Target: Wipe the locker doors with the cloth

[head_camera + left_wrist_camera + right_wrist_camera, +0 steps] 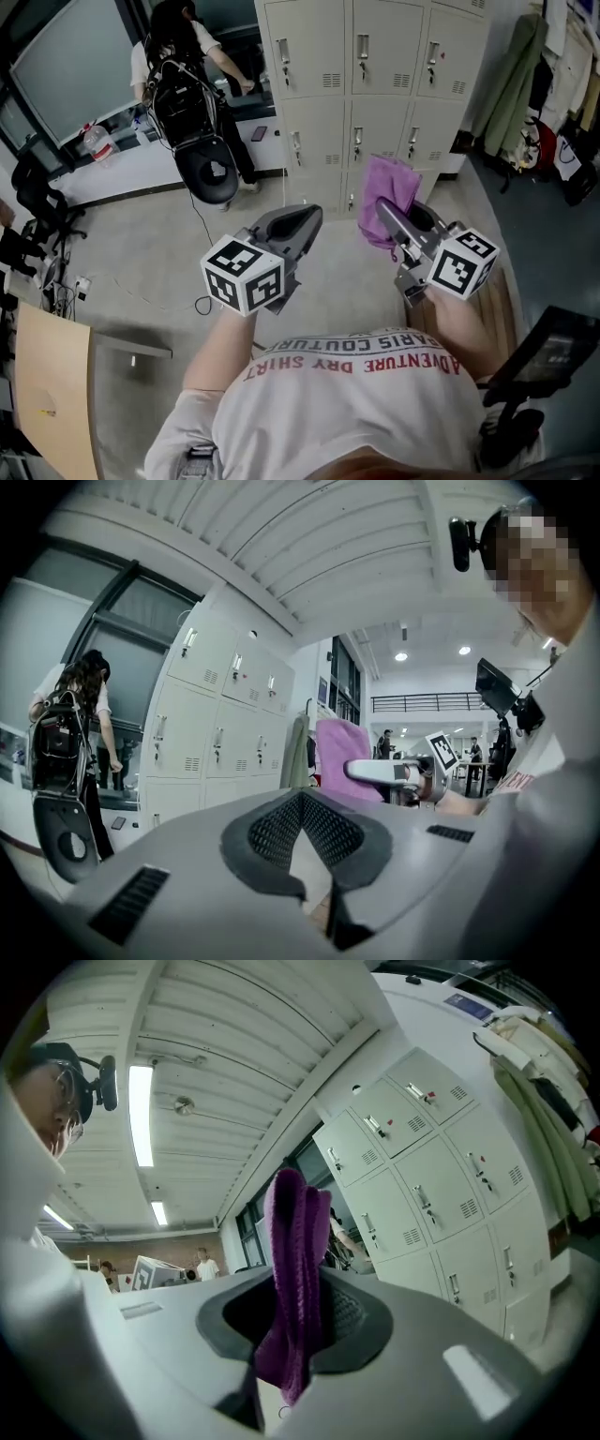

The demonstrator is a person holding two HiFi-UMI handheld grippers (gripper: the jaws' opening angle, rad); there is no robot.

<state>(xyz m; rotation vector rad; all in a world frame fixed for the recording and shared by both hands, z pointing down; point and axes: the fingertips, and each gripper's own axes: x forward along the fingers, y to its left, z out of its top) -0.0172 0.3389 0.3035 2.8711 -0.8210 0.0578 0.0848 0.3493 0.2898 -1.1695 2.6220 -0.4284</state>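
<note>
A pale concrete floor (141, 253) fills most of the head view, looking steeply down. At the top stands a bank of light grey lockers (375, 94), three columns wide, each door with a handle and small vents. All the doors in view are closed. Green and pale coats (525, 84) hang to the right of the lockers. To their left, another person (178, 37) stands at a counter with their back turned, and a black chair (208, 173) is just behind them.

The wearer, in a white T-shirt, holds both tools out over the floor toward the lockers but well short of them. The left hand-held gripper (309, 216) has its jaws closed tip to tip with nothing between them, as its own view confirms (300, 797). A marker cube (244, 275) sits at its near end.

The right hand-held gripper (386, 214) is clamped on a purple cloth (394, 183). In the right gripper view the cloth (295, 1241) stands bunched between the dark pads and rises above the jaws, with the lockers (441, 1176) behind it and not touching it.
</note>
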